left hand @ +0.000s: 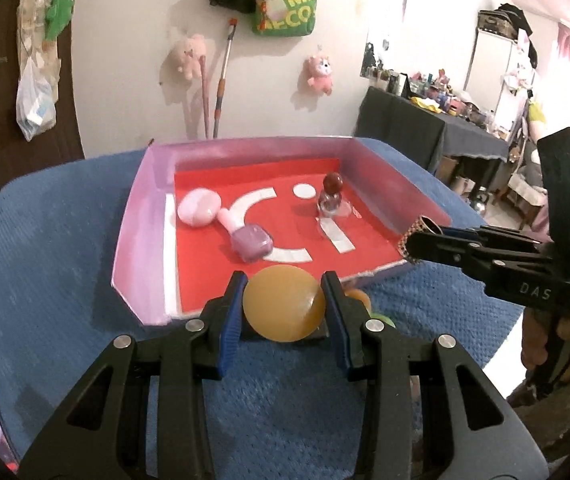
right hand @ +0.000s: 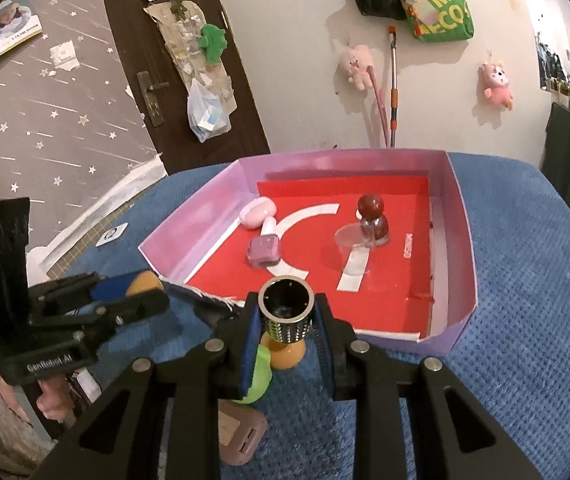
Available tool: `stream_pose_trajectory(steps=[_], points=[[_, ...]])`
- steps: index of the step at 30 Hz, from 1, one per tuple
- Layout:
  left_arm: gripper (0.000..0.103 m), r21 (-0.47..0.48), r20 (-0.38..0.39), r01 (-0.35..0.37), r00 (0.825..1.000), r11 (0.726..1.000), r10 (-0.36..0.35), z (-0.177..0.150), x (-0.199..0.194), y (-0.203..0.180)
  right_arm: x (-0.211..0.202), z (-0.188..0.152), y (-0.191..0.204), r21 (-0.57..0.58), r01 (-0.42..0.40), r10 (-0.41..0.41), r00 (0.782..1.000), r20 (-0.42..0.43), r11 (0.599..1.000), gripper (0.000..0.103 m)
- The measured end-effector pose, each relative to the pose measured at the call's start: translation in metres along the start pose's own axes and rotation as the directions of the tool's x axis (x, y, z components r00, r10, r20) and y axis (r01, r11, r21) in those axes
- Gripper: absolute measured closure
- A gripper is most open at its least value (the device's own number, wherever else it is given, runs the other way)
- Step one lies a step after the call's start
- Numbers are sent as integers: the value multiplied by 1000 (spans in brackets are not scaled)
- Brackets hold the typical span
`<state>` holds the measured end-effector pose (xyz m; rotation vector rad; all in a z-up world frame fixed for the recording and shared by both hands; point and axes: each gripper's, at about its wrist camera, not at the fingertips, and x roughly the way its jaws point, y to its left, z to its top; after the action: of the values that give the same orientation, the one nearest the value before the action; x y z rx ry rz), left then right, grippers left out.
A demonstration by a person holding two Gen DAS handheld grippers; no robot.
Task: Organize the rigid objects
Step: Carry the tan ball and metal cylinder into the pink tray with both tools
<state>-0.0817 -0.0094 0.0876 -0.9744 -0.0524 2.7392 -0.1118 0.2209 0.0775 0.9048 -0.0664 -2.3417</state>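
Blue-padded fingers point(left hand: 231, 320) of the left tool point(left hand: 285, 312) sit nearest the lens, clamped on an orange disc point(left hand: 283, 304) whose flat face turns toward the camera. That tool hovers level just short of the tray's near edge, over the blue cloth point(left hand: 65, 240) covering the desk.

From the right wrist view, the right tool point(right hand: 285, 320) is closed on a studded metal cap point(right hand: 286, 312), held upright with its open mouth up, also just before the near edge of the pink-walled tray point(right hand: 461, 208). Below it, at 6 o'clock, lie a second orange piece point(right hand: 287, 354), a green piece point(right hand: 261, 380) and a mauve case point(right hand: 241, 436) on the cloth.

Inside the tray, on the red floor with white markings, a pink oval compact point(left hand: 199, 208) rests at 9 o'clock, touching the cap of a purple nail polish bottle point(left hand: 249, 238) lying on its side. At 2 o'clock stands a small clear bottle with a dark red ball top point(left hand: 331, 196).

A person's hand point(right hand: 51, 400) grips the left tool's handle from beneath, at 8 o'clock in the right view.
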Motion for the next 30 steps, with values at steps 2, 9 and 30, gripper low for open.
stream_pose_trajectory(steps=[2,9,30], points=[[67,2,2,7,1000,1000,-7,4,3,0,-1,3,0,-8,-2,3,1000,9,1000,76],[67,-31,-19,54,998,998,-55,21,21,8,-4,18,-2,-42,38,-36,999,30,998,76],[67,-27,-152,39,987,999,-42,29,88,22,40,36,-29,-41,97,-100,993,-62,994,76]])
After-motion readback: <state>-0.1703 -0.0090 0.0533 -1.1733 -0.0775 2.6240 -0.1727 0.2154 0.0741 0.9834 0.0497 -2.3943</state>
